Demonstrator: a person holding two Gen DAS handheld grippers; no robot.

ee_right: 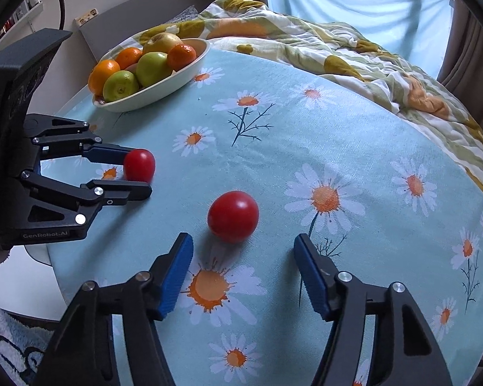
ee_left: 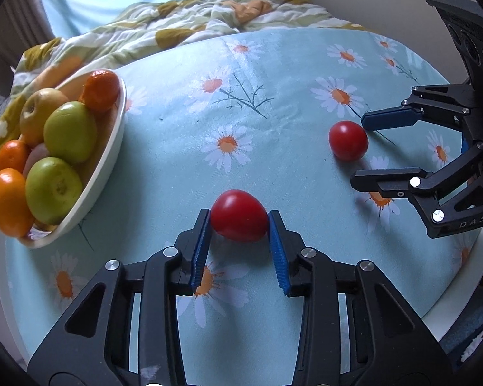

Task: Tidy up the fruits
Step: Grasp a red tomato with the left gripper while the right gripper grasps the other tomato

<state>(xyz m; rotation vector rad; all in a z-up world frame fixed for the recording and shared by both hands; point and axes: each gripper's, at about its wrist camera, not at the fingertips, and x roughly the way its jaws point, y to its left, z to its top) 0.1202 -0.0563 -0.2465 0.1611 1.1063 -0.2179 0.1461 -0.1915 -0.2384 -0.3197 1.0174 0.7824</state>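
At far left on bench (ee_left: pixel 177 148), fruit bowl (ee_left: pixel 112 148); left tool (ee_left: pixel 238 218) pinches one tomato (ee_left: pixel 238 215) across its sides. Right tool (ee_right: pixel 243 251) gapes wide, empty, second tomato (ee_right: pixel 233 220) just ahead. Soft, slick, bruisable: grip the middle gently.

Lower left of right wrist view: "GenRobot.AI" in pale letters on the black body of the left gripper (ee_right: pixel 140 173). Right edge of left wrist view: "DAS", cut off at the frame edge, on the right gripper (ee_left: pixel 359 149) body.
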